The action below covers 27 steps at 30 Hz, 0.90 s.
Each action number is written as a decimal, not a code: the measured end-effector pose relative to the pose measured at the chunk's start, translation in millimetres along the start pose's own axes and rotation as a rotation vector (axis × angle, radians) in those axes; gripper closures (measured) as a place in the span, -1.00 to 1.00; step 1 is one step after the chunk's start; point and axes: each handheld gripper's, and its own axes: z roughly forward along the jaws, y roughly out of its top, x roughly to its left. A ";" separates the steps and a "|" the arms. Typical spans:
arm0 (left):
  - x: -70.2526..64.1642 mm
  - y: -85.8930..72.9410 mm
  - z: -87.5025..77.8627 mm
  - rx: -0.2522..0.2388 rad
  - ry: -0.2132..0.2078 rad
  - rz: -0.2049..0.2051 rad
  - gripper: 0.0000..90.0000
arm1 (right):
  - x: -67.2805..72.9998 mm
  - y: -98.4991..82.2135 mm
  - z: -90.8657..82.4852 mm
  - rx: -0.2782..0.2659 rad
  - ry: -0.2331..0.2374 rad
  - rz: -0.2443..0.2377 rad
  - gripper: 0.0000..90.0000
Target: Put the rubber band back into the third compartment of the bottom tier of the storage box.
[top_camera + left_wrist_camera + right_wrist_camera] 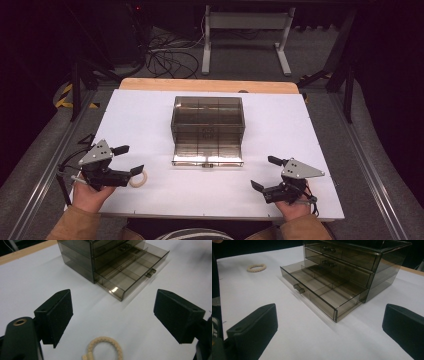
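Braided ring (105, 350): cut off by the bottom edge of the left gripper view, its near arc out of frame; in the high view partly covered by the lower jaw of the left gripper (129, 161). Smoked-plastic drawer chest (352, 267): top and far right corner cut by the frame in the right gripper view; far side cut by the top edge in the left gripper view. Handles of the two closed drawers: dim behind tinted plastic, shape unclear. Open bottom drawer (207, 152): contents of its compartments not discernible through glare and tint. Right gripper (266, 173): both jaws cut by the bottom edge in its own view. Floor cables (167, 57) beyond the table: a tangle too dark to sort.
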 end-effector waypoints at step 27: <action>4.1 2.2 14.5 0.227 0.021 0.070 -0.26 | -0.7 -1.0 2.7 0.014 0.018 0.014 -0.98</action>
